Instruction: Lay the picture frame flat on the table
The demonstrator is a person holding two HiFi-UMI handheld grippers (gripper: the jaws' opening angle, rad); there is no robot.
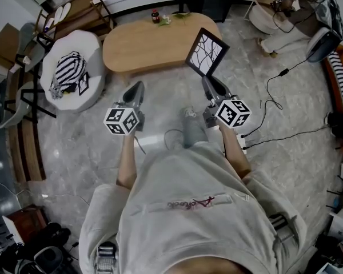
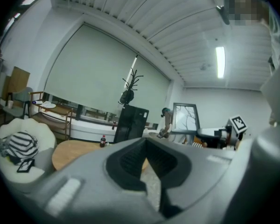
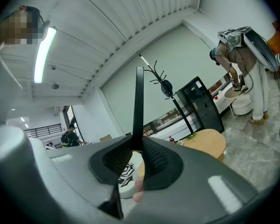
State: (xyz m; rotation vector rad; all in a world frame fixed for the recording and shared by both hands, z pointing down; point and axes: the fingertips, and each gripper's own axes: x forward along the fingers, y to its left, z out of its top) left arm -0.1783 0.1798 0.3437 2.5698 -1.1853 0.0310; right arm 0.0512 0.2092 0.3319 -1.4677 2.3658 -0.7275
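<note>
Two grippers up, one loaded. Right gripper (image 1: 208,81): fingers (image 3: 155,156) clenched on the frame (image 1: 207,52) at its lower edge. In the right gripper view the frame (image 3: 138,101) is edge-on, a thin black line rising from between the pads.

Frame is held up and tilted, face toward the head view: black border, white picture with dark branches. It's in the air at the right end of the table (image 1: 143,47), overlapping the near right edge in head view, not lying on the top. Can't tell if it touches the table edge.

Left gripper (image 1: 137,88) is left of it, on the near side of the table, over the floor. Its fingers (image 2: 130,160) are closed tip to tip, nothing between them. Left gripper view has the frame (image 2: 185,117) off to the right.

Far side of the table: bottle (image 1: 155,16) and some greenery (image 1: 180,15). White pouf (image 1: 88,84) left of the table, striped bag (image 1: 68,68) on it. Cables (image 1: 286,133) on the floor at right.
</note>
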